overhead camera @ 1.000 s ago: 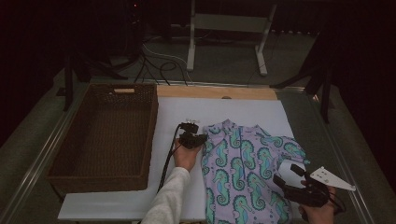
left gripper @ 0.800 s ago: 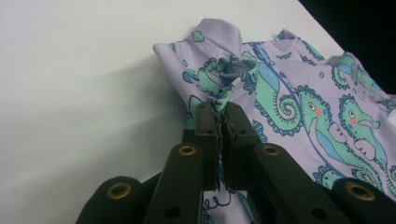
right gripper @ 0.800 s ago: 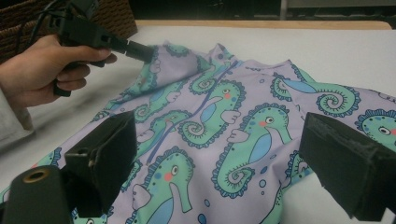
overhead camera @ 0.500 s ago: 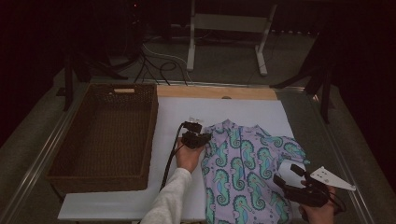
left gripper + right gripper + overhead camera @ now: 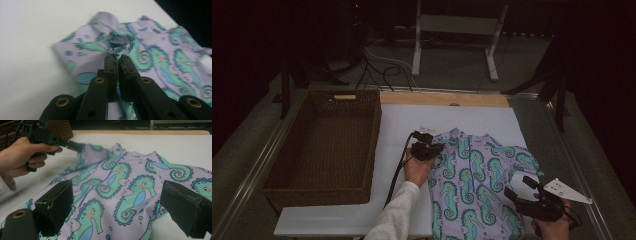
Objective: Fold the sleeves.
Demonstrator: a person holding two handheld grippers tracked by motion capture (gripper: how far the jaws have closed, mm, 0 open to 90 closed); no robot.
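Note:
A lilac shirt (image 5: pixel 477 175) printed with green seahorses lies spread on the white tabletop (image 5: pixel 397 125). My left gripper (image 5: pixel 438 148) is at the shirt's upper left corner. In the left gripper view it (image 5: pixel 118 58) is shut on a bunched fold of the shirt (image 5: pixel 160 55). The right gripper view shows that same left gripper (image 5: pixel 75 145) pinching the raised shoulder of the shirt (image 5: pixel 120 185). My right gripper (image 5: pixel 518 189) hovers over the shirt's lower right part, and there it (image 5: pixel 117 192) stands wide open with nothing between the jaws.
A brown wicker basket (image 5: pixel 314 189) stands on the left side of the table, with nothing visible inside. A wooden strip (image 5: pixel 444 99) runs along the table's far edge. Cables and a metal stand (image 5: pixel 457 30) are on the floor beyond.
My left gripper has edged slightly to the right with the shirt fold pinched in it. The right gripper has stayed in place.

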